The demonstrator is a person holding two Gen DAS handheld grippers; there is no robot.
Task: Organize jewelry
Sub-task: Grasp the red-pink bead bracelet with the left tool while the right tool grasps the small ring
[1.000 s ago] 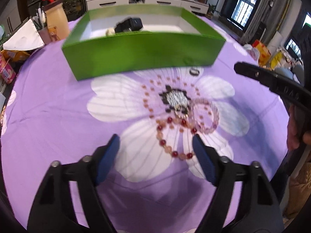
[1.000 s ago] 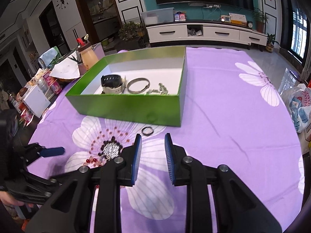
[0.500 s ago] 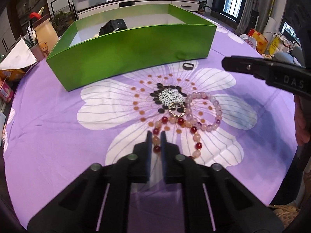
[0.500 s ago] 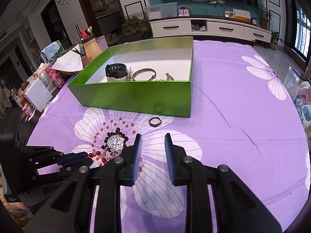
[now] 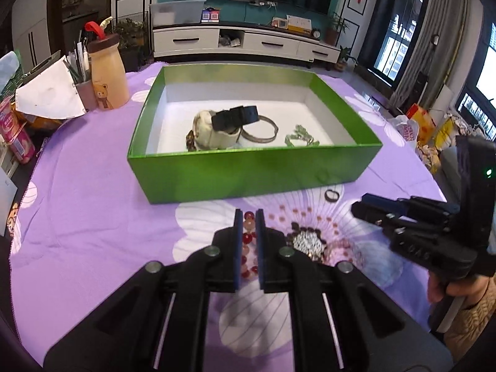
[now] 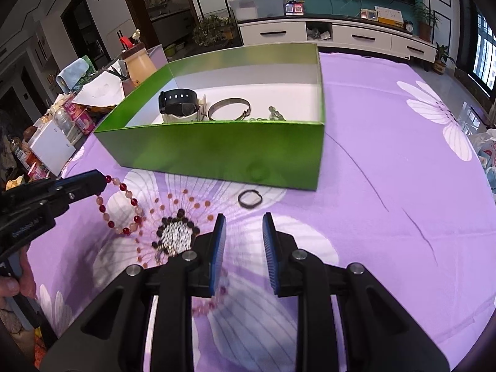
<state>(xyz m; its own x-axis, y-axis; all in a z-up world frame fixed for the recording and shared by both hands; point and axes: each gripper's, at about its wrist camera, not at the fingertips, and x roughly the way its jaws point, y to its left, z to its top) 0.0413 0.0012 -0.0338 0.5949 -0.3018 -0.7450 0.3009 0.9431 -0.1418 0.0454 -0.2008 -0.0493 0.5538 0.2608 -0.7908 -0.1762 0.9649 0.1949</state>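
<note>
My left gripper (image 5: 248, 217) is shut on a red and peach bead bracelet (image 6: 119, 204) and holds it hanging above the purple cloth, short of the green box (image 5: 248, 173). The beads show between its pads (image 5: 247, 238). From the right wrist view the left gripper (image 6: 99, 179) is at the left. My right gripper (image 6: 243, 226) is open and empty above the cloth. A pink bead bracelet (image 6: 210, 303) lies under it, partly hidden. A small dark ring (image 6: 250, 199) lies on the cloth in front of the box. The box holds a black watch on a cream pillow (image 5: 223, 127), a metal bangle (image 5: 259, 130) and a green chain (image 5: 299, 139).
A beige bottle (image 5: 107, 71), a pen cup and papers (image 5: 49, 93) stand at the table's back left. Packets and boxes (image 6: 62, 124) crowd the left edge. The right gripper (image 5: 434, 232) shows at the right of the left wrist view.
My left gripper shut on the red bead bracelet and lifted it off the cloth toward the box. The right gripper stayed open and shifted slightly.
</note>
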